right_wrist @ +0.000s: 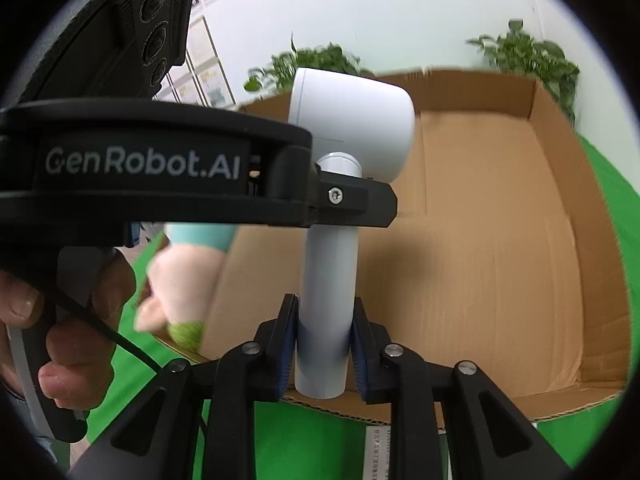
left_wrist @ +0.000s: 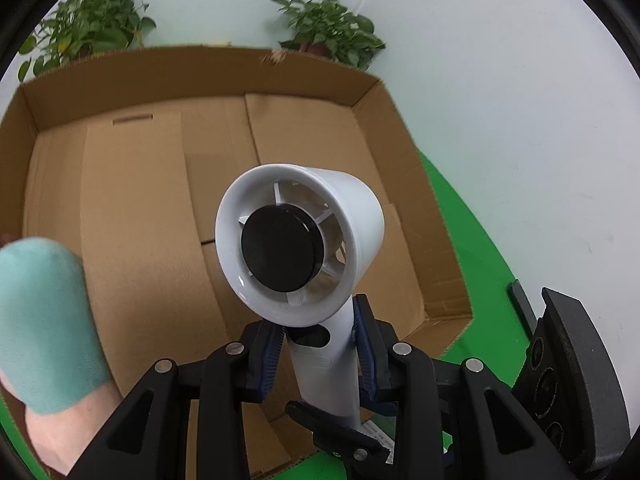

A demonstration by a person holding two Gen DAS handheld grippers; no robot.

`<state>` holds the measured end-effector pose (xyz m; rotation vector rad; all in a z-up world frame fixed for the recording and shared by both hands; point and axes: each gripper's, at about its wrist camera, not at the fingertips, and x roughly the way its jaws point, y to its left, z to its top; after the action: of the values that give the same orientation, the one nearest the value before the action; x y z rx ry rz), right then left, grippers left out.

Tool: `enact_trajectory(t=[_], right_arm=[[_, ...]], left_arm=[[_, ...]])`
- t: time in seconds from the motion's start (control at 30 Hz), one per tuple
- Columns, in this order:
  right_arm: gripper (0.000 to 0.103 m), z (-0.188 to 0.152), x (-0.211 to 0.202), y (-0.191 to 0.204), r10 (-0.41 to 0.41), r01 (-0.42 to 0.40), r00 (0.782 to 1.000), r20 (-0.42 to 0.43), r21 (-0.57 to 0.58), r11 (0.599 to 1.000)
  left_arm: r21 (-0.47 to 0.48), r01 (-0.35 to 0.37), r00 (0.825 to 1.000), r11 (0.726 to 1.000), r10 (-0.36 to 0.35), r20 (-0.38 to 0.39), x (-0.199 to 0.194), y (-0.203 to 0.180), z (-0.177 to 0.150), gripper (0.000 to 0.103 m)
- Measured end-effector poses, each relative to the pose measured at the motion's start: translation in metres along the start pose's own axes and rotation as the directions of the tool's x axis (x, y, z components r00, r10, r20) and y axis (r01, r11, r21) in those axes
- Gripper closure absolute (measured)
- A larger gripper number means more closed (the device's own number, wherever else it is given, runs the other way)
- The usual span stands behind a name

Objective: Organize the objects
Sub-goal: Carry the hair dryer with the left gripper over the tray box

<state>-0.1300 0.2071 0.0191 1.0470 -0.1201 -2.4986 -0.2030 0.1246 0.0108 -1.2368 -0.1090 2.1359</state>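
Note:
A white handheld fan (left_wrist: 300,240) with a round head and black hub is held upright over an open cardboard box (left_wrist: 140,200). My left gripper (left_wrist: 320,344) is shut on the upper part of its handle, just below the head. My right gripper (right_wrist: 324,336) is shut on the lower part of the same handle (right_wrist: 328,280), with the fan head (right_wrist: 352,120) above. The left gripper's body (right_wrist: 160,168) crosses the right wrist view. A plush toy (left_wrist: 44,320) with a teal top and pink body lies at the box's left edge; it also shows in the right wrist view (right_wrist: 180,280).
The box (right_wrist: 500,260) sits on a green cloth (left_wrist: 480,260). Two potted plants (left_wrist: 328,28) stand behind it against a pale wall. A hand (right_wrist: 60,320) grips the left gripper's handle at the left of the right wrist view.

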Motion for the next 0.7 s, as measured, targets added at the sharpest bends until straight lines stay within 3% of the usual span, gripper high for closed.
enact_trajectory(t=[0.27, 0.5, 0.7], right_arm=[[0.08, -0.009, 0.029, -0.023, 0.019, -0.013, 0.995, -0.102, 0.062, 0.998], [0.08, -0.015, 0.031, -0.028, 0.013, -0.006, 0.993, -0.115, 0.067, 0.998], [0.081, -0.019, 0.027, -0.031, 0.015, -0.006, 0.993, -0.117, 0.076, 0.997]], left_arm=[[-0.084, -0.006, 0.998, 0.996, 0.001, -0.062, 0.047, 0.026, 0.001, 0.073], [-0.057, -0.023, 0.996, 0.998, 0.018, -0.092, 0.047, 0.023, -0.003, 0.074], [-0.073, -0.022, 0.997, 0.997, 0.017, -0.073, 0.037, 0.02, -0.011, 0.074]])
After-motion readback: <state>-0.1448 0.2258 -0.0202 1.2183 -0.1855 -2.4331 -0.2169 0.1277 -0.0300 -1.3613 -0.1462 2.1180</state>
